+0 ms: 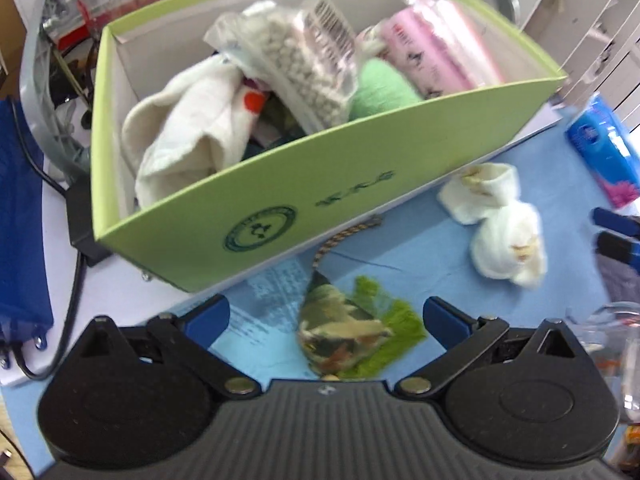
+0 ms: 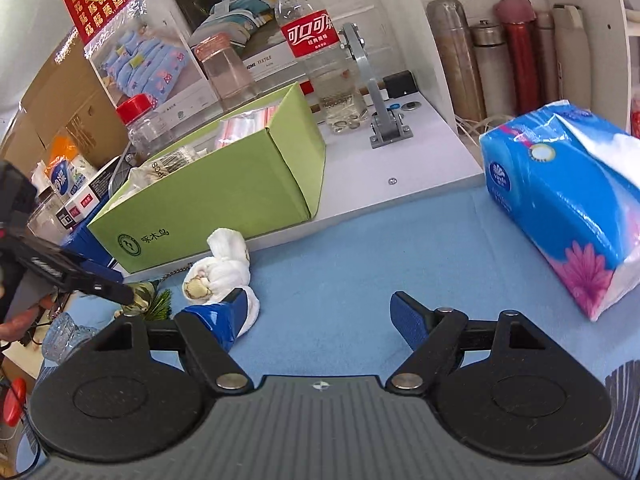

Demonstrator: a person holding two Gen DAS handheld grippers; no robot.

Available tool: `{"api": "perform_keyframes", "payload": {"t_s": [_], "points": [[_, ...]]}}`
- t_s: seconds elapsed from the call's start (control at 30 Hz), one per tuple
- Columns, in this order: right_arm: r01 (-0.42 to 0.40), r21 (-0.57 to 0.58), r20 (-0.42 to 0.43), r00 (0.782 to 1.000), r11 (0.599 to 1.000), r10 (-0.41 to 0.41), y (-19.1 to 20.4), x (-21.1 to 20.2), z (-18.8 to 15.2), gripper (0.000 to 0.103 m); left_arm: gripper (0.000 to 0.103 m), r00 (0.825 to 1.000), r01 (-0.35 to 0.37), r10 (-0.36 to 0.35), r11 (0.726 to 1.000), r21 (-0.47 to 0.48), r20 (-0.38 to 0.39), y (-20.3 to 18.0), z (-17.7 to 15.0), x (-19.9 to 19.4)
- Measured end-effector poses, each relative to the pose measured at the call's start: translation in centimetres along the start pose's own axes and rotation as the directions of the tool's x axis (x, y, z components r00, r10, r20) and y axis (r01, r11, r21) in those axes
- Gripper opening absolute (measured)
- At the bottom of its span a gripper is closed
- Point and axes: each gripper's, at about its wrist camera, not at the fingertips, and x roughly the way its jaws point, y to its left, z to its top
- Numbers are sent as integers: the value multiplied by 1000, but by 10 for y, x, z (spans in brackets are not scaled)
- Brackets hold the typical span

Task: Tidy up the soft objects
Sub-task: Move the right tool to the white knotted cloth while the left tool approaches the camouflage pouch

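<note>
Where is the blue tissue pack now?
In the right wrist view, the blue tissue pack lies on the blue mat at the right side, before the row of flasks and to the right of the green box.

The left black tongs with blue-padded fingertips [image 1: 326, 316] are held spread wide, nothing gripped between them. The right black, blue-tipped tongs [image 2: 316, 314] are likewise parted wide and empty, angled downward.
</note>
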Motion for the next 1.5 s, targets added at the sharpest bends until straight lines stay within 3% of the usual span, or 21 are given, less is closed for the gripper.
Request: {"api": "perform_keyframes", "payload": {"t_s": [0.1,0.23,0.43,0.6,0.7,0.87,0.97,1.07,1.13,1.4,1.5], "points": [[-11,2,7,1000,1000,11,-2,-3,-1,65,102,998,-55,55,998,-3,-32,4,-2,12],[-15,-1,14,1000,1000,15,-4,-7,0,65,103,992,-127,127,991,-32,-6,19,-22,8],[-16,-21,3,1000,1000,16,3,-9,-3,66,102,988,-148,153,978,-146,22,61,-66,-10],[-12,-45,-9,1000,999,11,14,-14,-2,66,102,977,-202,214,948,-244,24,98,-101,-31],[-9,-69,-2,1000,998,8,22,-20,0,66,102,976,-180,207,945,-272,72,103,-112,-51],[-4,-76,12,1000,997,5,29,-21,11,66,103,974,-37,85,974,-223,212,74,-89,-68],[2,-103,3,1000,995,-1,37,-16,18,67,102,977,-48,88,979,-200,197,61,-56,-44],[-1,-142,-16,1000,990,-2,45,-13,21,67,102,983,-99,126,976,-194,132,60,-46,-13],[1,-168,-29,1000,986,-6,49,-12,22,67,102,976,-164,188,967,-196,112,64,-50,-5],[0,-295,-110,993,956,-34,71,20,45,67,103,971,-178,211,952,-249,113,92,-81,-20],[-76,-352,-232,973,933,-8,99,55,56,67,102,973,-166,199,956,-244,118,89,-82,-22]]}}
